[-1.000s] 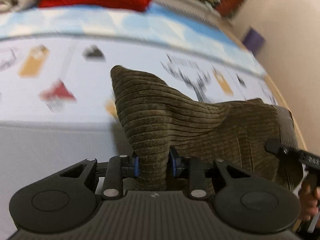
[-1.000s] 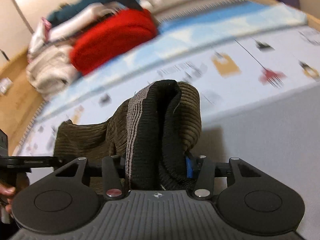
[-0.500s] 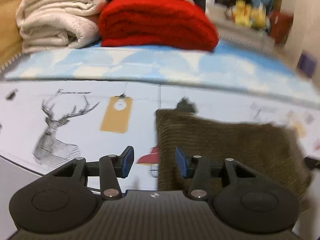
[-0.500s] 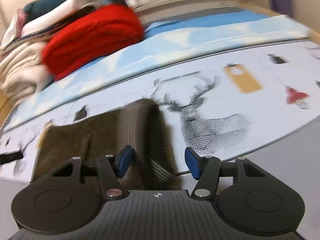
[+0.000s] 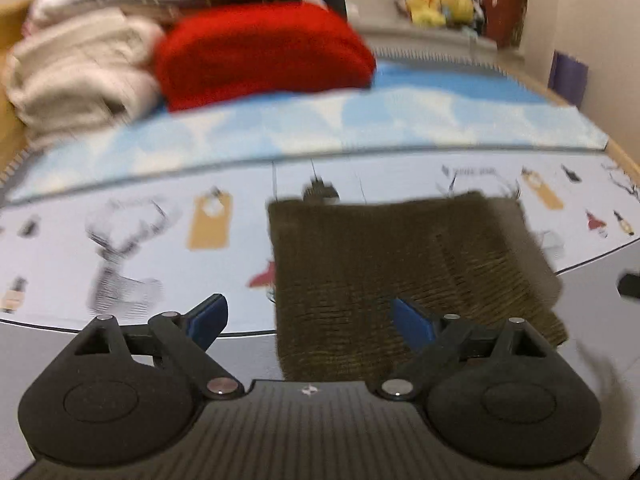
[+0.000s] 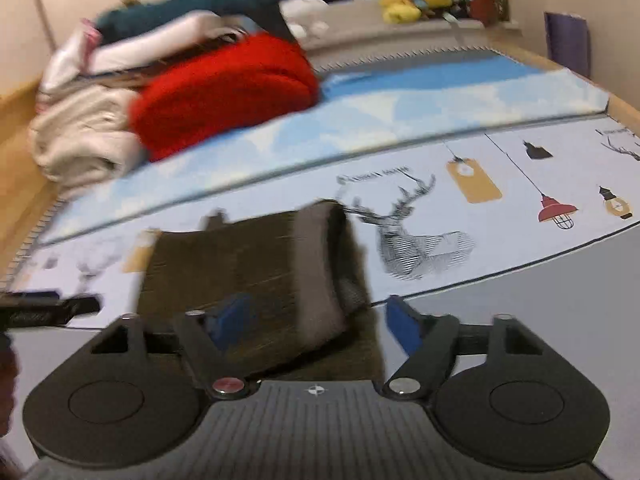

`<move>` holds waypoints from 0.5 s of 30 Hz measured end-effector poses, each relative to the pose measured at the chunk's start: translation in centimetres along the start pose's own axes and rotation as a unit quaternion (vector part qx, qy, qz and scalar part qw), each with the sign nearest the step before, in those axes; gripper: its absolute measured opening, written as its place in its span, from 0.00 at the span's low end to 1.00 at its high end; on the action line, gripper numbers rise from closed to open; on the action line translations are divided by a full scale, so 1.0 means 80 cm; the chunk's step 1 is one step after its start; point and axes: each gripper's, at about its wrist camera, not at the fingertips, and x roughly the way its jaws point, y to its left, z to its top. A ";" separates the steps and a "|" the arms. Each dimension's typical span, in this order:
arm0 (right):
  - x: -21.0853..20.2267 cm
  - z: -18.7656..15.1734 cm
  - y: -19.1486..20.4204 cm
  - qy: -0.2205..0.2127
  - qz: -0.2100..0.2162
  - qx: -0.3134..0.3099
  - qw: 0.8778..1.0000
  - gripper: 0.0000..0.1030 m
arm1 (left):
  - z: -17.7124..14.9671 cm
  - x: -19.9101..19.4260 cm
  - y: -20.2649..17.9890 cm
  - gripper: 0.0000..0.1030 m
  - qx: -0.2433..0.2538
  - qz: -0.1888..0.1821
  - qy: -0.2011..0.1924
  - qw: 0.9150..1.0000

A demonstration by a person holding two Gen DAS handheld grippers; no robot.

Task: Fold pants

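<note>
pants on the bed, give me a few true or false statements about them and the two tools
1. The left tool is open. True.
2. The right tool is clamped on the pants. False: its jaws are open and hold nothing.
3. The pants lie folded on the printed mat. True.
4. The red knit lies on top of the pants. False: it sits further back, apart, beside the cream blanket.

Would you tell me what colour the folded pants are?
Dark olive-brown corduroy pants, clearest in the left wrist view.
</note>
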 end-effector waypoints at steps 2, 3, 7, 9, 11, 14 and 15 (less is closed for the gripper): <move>-0.046 -0.016 0.009 -0.026 0.014 -0.023 0.999 0.83 | -0.025 -0.049 -0.013 0.90 0.010 -0.012 -0.040 0.999; -0.066 -0.028 0.013 -0.045 0.014 -0.033 0.998 0.87 | -0.040 -0.070 -0.019 0.90 0.014 -0.015 -0.057 0.998; -0.116 -0.067 0.022 -0.079 -0.031 -0.034 0.996 0.89 | -0.087 -0.119 -0.046 0.90 0.014 -0.024 -0.079 0.996; -0.139 -0.081 0.030 -0.102 -0.038 -0.051 0.993 0.90 | -0.106 -0.139 -0.054 0.90 -0.007 -0.031 -0.081 0.996; -0.149 -0.098 0.036 -0.110 -0.061 -0.090 0.988 0.91 | -0.120 -0.153 -0.059 0.94 -0.023 -0.040 -0.090 0.995; -0.162 -0.112 0.038 -0.110 -0.063 -0.097 0.987 0.94 | -0.136 -0.155 -0.078 1.00 -0.009 -0.015 -0.086 0.996; -0.166 -0.113 0.038 -0.111 -0.057 -0.091 0.988 0.97 | -0.140 -0.152 -0.080 1.00 -0.012 -0.007 -0.077 0.997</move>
